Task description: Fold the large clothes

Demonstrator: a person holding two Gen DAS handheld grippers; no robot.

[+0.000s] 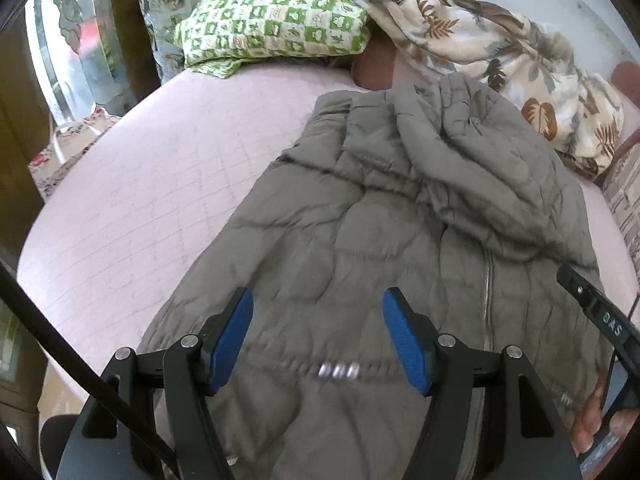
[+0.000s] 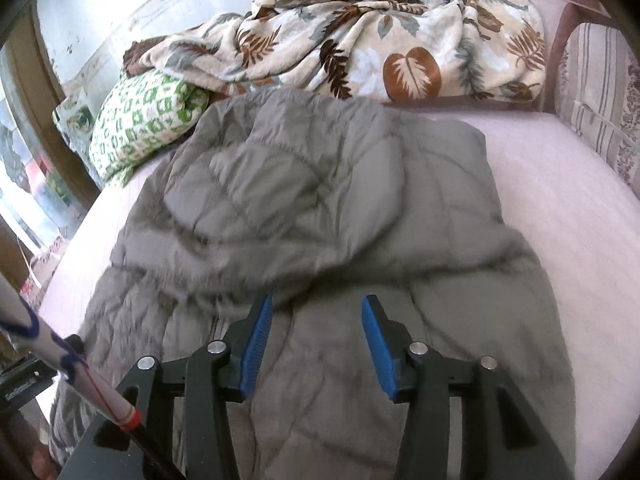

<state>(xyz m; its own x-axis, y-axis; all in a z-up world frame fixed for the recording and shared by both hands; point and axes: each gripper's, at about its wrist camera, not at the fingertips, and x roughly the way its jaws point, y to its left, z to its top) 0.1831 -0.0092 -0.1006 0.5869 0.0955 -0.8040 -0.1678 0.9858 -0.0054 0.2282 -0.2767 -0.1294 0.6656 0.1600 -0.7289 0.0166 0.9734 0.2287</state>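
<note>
1. Blurring smears the row of metal snaps (image 1: 339, 372) on the grey quilted puffer jacket (image 1: 400, 240) in the left wrist view, and the jacket's near hem is cut off behind both gripper bodies.
2. Lying spread on the pale pink quilted bed cover (image 1: 160, 184), the jacket has its zipper line (image 1: 486, 300) running toward the camera, and a puffy part is folded over its upper half; its far edge nearly reaches the cream leaf-print blanket (image 2: 360, 40) heaped at the back.
3. The left gripper (image 1: 318, 336) stands with its blue pads (image 1: 234, 340) apart above the jacket, nothing between them.
4. The right gripper (image 2: 317, 344) also has its jaws spread, with only jacket fabric below and none pinched; its blue pads (image 2: 256, 348) touch nothing that can be made out.
5. Only the left wrist view shows fingers (image 1: 588, 424) on a black handle at the right edge, plus the green-and-white checked pillow (image 1: 272, 20) in full.
6. Only the right wrist view shows a striped cushion (image 2: 600, 100) at the right and a white tube with blue and red markings (image 2: 76, 364) at lower left.
</note>
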